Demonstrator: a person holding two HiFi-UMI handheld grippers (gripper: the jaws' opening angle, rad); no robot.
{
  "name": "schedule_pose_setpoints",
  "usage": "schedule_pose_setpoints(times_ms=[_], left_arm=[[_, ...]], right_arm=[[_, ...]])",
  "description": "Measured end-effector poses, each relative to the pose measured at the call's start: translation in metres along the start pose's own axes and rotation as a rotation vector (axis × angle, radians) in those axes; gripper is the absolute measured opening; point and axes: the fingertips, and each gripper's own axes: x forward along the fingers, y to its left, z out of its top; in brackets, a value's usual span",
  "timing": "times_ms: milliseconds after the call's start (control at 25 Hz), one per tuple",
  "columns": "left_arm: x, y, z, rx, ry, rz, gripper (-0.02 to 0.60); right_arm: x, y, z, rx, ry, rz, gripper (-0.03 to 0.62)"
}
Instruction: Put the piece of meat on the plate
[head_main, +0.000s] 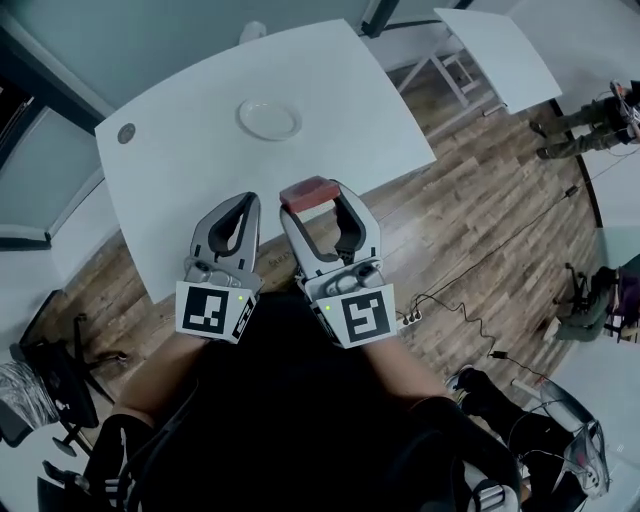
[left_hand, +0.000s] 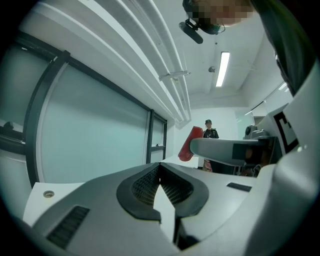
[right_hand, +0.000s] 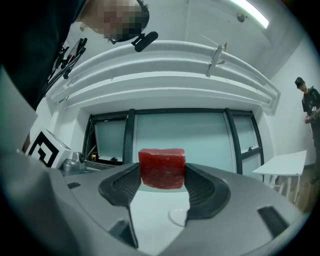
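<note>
The right gripper (head_main: 322, 222) has its jaws parted to the width of the piece of meat (head_main: 307, 192) and closed on it. In the right gripper view the red block (right_hand: 161, 168) sits squarely between the ribbed pads, gripped on its two side faces, with its top standing above the jaw tips. Its long side runs across the jaws, on a 9-to-3 line in the head view. The left gripper (head_main: 241, 216) is empty, and its own view shows the jaws (left_hand: 160, 182) brought together at the tips with nothing between them. The white plate (head_main: 269, 119) lies empty on the white table (head_main: 170, 170), at about 11 o'clock from the meat and well apart from it. In my judgement the coming move is a carry forward and slightly left, then a lowering. The right gripper holds the load, though the left stands a little nearer the plate. In the right gripper view the plate (right_hand: 177, 216) shows below the block at 6 o'clock, its right edge cut off by the jaw. The meat's height above the table cannot be told, its underside is hidden, and both grippers cover the table's near edge.
</note>
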Motion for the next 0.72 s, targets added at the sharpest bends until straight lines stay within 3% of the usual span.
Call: schedule_pose_setpoints(times_ms=[320, 720], left_arm=[[0.052, -0.018, 0.001, 0.008, 0.02, 0.102, 0.002], [0.068, -0.006, -0.011, -0.008, 0.065, 0.167, 0.002]], right_arm=[[0.021, -0.064, -0.002, 0.038, 0.025, 0.087, 0.273], [0.04, -0.088, -0.024, 0.089, 0.064, 0.103, 0.273]])
